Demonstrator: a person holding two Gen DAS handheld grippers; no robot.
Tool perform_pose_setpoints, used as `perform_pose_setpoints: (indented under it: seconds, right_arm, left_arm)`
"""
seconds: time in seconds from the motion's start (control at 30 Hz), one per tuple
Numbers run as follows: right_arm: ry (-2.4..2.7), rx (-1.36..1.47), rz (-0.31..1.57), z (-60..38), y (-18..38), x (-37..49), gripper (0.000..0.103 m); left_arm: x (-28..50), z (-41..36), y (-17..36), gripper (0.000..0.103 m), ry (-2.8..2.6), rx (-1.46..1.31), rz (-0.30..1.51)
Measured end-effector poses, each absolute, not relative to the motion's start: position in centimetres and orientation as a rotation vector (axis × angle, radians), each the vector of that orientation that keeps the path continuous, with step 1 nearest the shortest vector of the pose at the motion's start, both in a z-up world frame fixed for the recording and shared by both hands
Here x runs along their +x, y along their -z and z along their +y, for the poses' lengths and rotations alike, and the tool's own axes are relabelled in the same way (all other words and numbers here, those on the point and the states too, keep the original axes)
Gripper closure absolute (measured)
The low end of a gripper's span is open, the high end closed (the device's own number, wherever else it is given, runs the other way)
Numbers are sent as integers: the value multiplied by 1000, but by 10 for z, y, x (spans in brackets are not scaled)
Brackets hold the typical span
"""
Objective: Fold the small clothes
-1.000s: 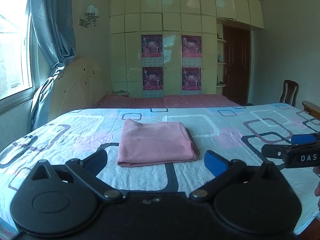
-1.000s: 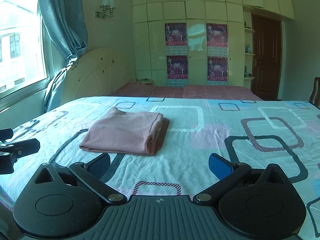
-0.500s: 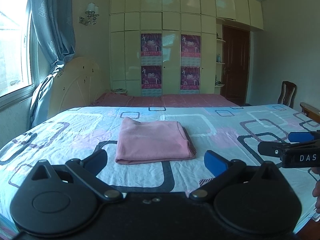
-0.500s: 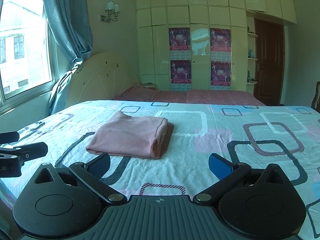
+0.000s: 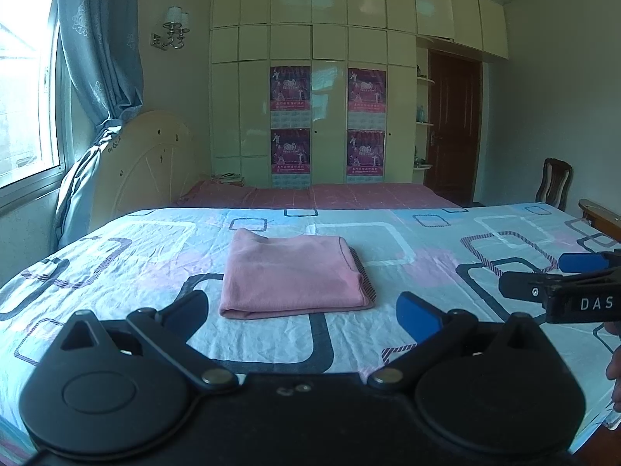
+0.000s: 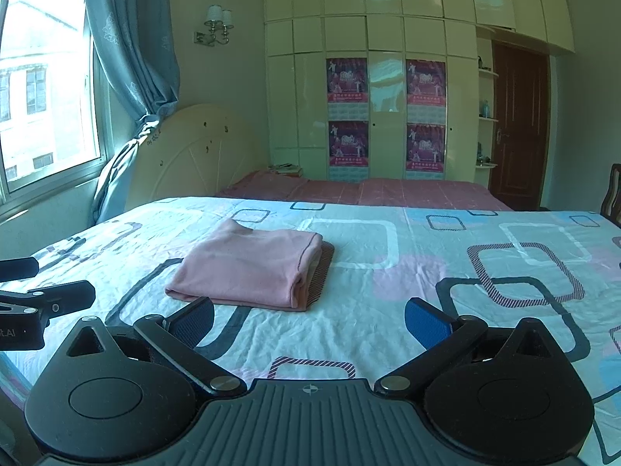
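Cloth (image 5: 293, 273) lies folded square on the bed (image 5: 427, 256); we hold both grippers (image 5: 306, 312) (image 6: 310, 320) clear, jaws spread, empty; folding looks done; next, withdraw.

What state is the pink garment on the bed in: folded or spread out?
Folded. The pink garment lies as a compact rectangle on the bed sheet, with stacked layers visible at its right edge.
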State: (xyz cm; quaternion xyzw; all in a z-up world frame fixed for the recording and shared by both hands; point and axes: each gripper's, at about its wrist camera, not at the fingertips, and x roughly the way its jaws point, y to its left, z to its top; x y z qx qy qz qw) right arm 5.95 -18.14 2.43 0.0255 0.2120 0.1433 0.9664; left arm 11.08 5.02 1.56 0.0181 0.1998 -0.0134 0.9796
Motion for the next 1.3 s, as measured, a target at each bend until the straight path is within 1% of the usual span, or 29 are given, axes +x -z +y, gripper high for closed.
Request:
perform_pose_setpoints:
  seconds: [1.3]
  right_arm:
    - [-283, 58, 424, -187, -24, 58, 0]
  left_arm:
    - [112, 47, -13, 1, 48, 42, 413]
